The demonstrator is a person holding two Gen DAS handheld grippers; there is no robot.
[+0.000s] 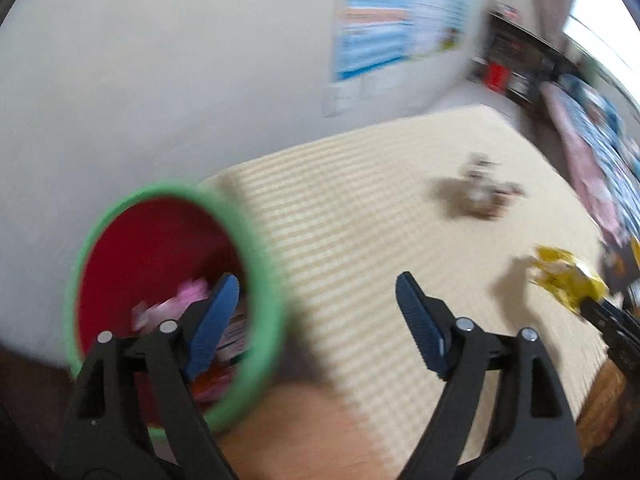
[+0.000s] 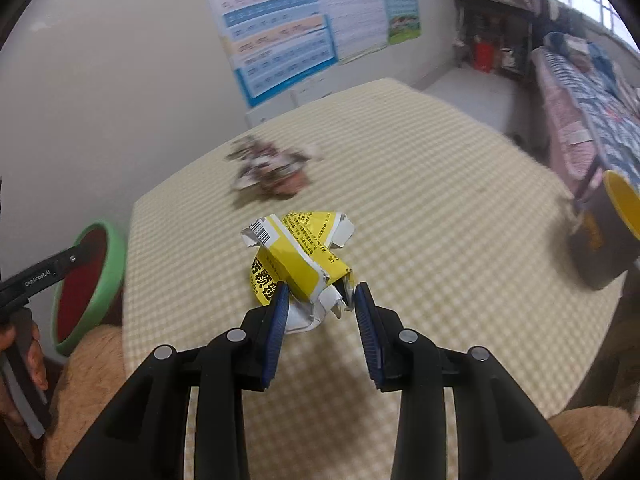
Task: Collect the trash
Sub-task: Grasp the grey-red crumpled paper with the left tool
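risk first: yellow wrapper [image 2: 298, 258] is crumpled and light, pinched only at its near end by the right gripper [image 2: 322, 300]. most of it sticks out forward past the fingertips, so a quick swing toward the bin [image 2: 116, 264] could let it slide out or flap loose onto the checked tablecloth [image 2: 440, 240]. bin sits off the left edge of the table, lower than the tabletop by the look of it; a release short of its green rim would likely drop the wrapper on the floor.

second risk: left gripper [image 1: 316, 304] hangs at the bin mouth, one finger over the red interior. both tools meeting there could collide. left view is heavily blurred, so exact clearance cannot be told.

jaws, right: partly closed, blue pads pressing both sides of the wrapper's white-and-yellow end. hold looks real but shallow.

jaws, left: spread wide, nothing between them. pink and orange scraps [image 1: 180, 300] lie in the bin beneath.

remaining trash: dark crumpled wrapper [image 2: 272, 170] on the cloth further back, well apart from either tool. brown cup with yellow inside [image 2: 600, 240] at the right table edge, whether it counts as trash, cannot tell.
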